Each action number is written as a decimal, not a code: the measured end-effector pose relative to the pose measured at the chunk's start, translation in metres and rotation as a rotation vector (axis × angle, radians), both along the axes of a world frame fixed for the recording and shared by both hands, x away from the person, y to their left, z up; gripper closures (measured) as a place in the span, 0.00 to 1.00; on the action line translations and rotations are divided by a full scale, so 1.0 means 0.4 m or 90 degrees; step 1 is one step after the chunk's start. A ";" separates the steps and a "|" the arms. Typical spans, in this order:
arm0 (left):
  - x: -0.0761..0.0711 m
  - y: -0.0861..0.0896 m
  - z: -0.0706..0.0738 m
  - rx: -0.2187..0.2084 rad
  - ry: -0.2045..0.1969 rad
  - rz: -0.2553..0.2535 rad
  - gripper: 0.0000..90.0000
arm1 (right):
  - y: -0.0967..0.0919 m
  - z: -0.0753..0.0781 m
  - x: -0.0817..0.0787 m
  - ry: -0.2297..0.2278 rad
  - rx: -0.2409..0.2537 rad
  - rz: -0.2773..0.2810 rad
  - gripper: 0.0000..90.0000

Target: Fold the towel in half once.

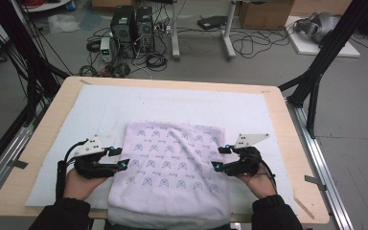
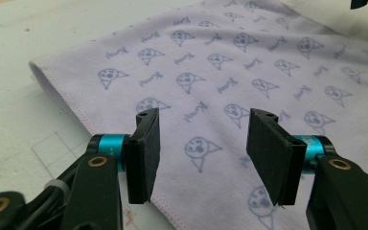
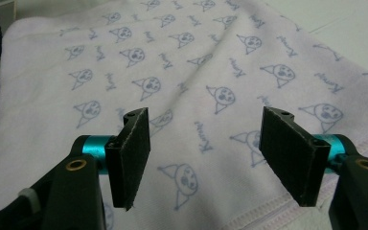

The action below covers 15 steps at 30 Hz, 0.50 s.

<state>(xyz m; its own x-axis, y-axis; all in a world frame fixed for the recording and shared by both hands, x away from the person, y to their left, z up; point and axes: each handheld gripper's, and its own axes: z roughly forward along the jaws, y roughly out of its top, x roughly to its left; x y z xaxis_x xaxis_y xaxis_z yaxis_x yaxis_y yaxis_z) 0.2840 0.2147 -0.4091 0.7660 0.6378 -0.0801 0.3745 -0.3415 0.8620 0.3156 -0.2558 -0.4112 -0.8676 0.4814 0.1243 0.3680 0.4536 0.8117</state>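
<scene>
While the pale lilac terry towel printed with small blue cartoon faces (image 1: 170, 167) lies folded and mostly flat on the white felt mat (image 1: 249, 110), its near end drooping over the front edge of the light wooden surface (image 1: 52, 115), a person holds a gripper at each of its long sides. The left gripper (image 1: 117, 158) hovers at the towel's left hem and the right gripper (image 1: 219, 157) at its right hem, both pointing inward across the cloth. Seen from the left gripper view, the jaws stand open with bare printed fabric between the black pads (image 2: 143, 153) and nothing pinched; the right gripper view shows the same, its open jaws framing the stitched hem (image 3: 268, 211) without touching it.

The work in hand looks like another fold, and the next grasp probably decides how neat it turns out. Each pair of jaws would do best to come down over the hem itself, one pad above and one slid under the edge, so that every layer is taken together and not the top one alone. Matching grips at the same point along each side should keep the fold line square; a shallow bite risks the cloth slipping out mid-lift. A slight ripple runs across the far half of the towel, so tension held evenly between both hands would help smooth it.
</scene>
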 end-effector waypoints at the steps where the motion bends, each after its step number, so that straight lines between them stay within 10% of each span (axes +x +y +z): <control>1: 0.005 0.001 0.001 0.001 0.001 0.000 0.51 | 0.001 0.001 0.004 0.001 0.002 0.000 0.38; 15: 0.136 0.004 0.031 0.030 0.008 0.031 0.55 | 0.004 0.008 0.113 0.015 -0.032 -0.021 0.40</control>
<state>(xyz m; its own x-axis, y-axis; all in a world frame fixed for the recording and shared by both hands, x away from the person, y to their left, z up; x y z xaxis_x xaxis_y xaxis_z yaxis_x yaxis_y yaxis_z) 0.3383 0.2163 -0.3966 0.7330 0.6777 -0.0590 0.4030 -0.3627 0.8403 0.3607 -0.2543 -0.4082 -0.8486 0.5154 0.1190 0.4018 0.4816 0.7789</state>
